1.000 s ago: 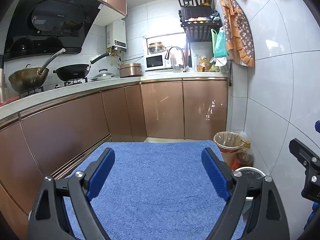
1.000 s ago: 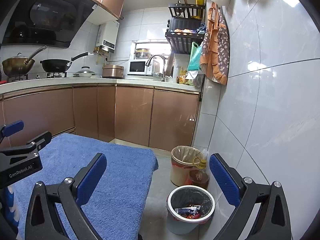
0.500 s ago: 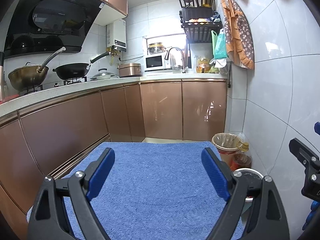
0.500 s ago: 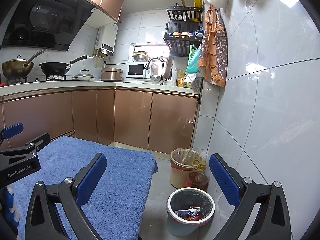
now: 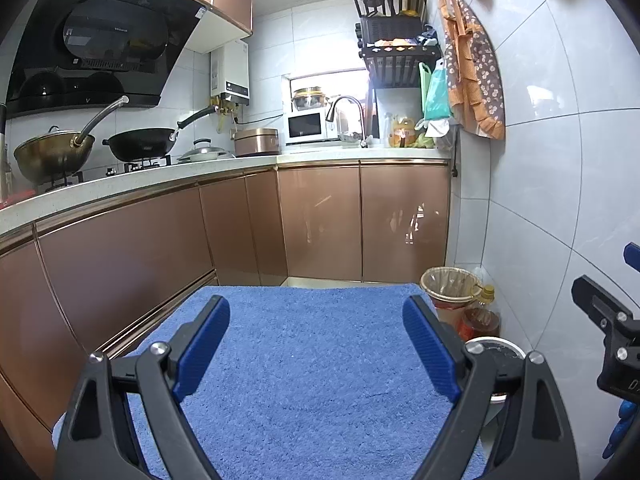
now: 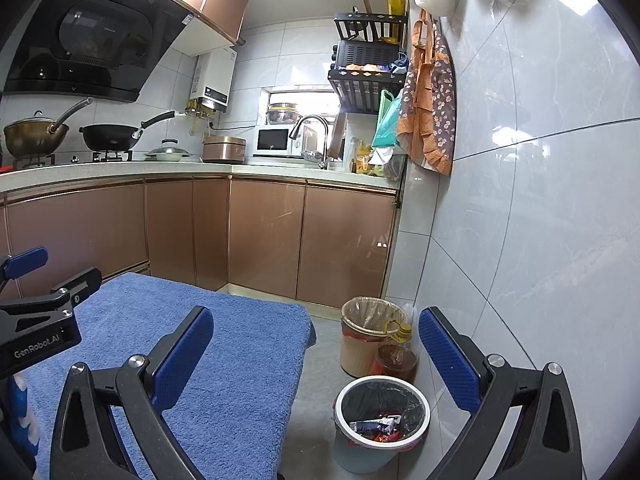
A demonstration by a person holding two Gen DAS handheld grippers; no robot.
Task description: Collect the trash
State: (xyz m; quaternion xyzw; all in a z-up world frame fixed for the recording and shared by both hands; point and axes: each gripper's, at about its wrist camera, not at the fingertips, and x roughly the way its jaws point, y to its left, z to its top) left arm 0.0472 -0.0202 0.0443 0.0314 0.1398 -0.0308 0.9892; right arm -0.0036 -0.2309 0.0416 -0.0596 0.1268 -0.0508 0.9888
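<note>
A small white-rimmed trash bin (image 6: 382, 424) with a black liner stands on the floor right of the table; wrappers (image 6: 378, 427) lie inside it. Its rim shows in the left wrist view (image 5: 496, 347). My left gripper (image 5: 316, 344) is open and empty above the blue towel (image 5: 312, 364). My right gripper (image 6: 316, 356) is open and empty, over the towel's right edge (image 6: 248, 344) and the bin. No loose trash shows on the towel.
A beige bin (image 6: 368, 336) with a clear liner and an oil bottle (image 6: 396, 356) stand by the tiled wall (image 6: 540, 220). Copper cabinets (image 5: 320, 224) run along the left and back under a counter with woks (image 5: 140, 144) and a microwave (image 5: 306, 127).
Both wrist views have tilted up slightly, so the scene sits a little lower in frame. Both grippers stay open and empty.
</note>
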